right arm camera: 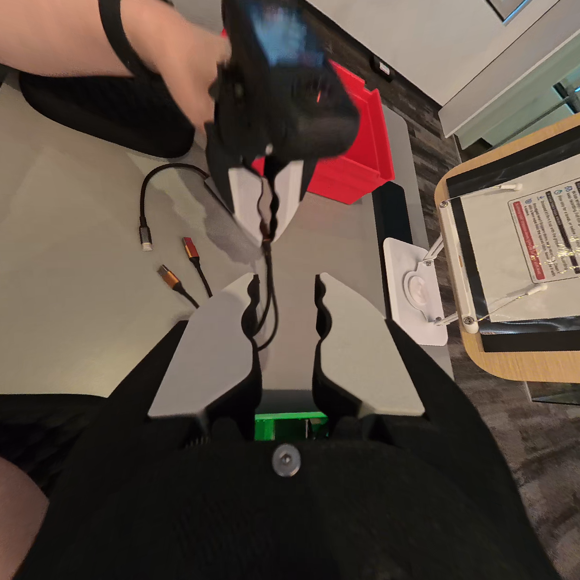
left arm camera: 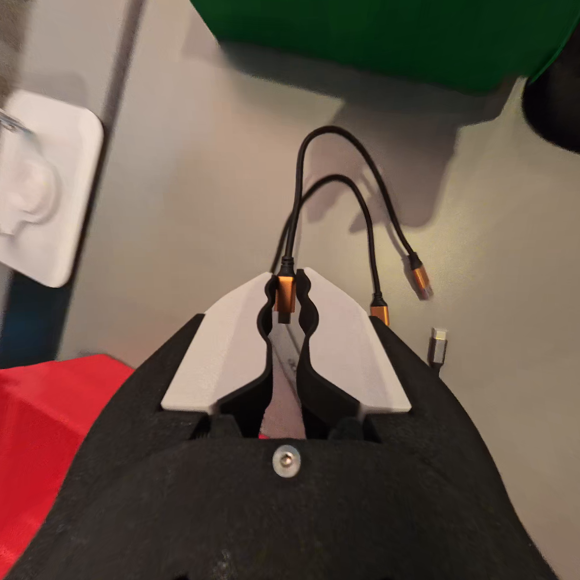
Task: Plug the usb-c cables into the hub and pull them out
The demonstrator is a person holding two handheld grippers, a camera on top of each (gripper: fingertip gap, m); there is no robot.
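Grey table [right arm camera: 78, 314], the reference surface, with a red bin [right arm camera: 354, 163] at its far edge and a green bin [left arm camera: 392, 37] at its near edge. The hub [right arm camera: 219, 216], a grey bar, lies on the table beneath the left gripper [left arm camera: 286, 301], whose fingers are clamped on the orange plug [left arm camera: 285, 295] of one USB-C cable [left arm camera: 301, 175]. The right gripper [right arm camera: 286, 282] hangs over the table with fingers spread, holding nothing. Two loose plugs [right arm camera: 171, 277] lie on the table beside the hub. Judged best practice: align the plug squarely with the port, then steady the hub with the free gripper.
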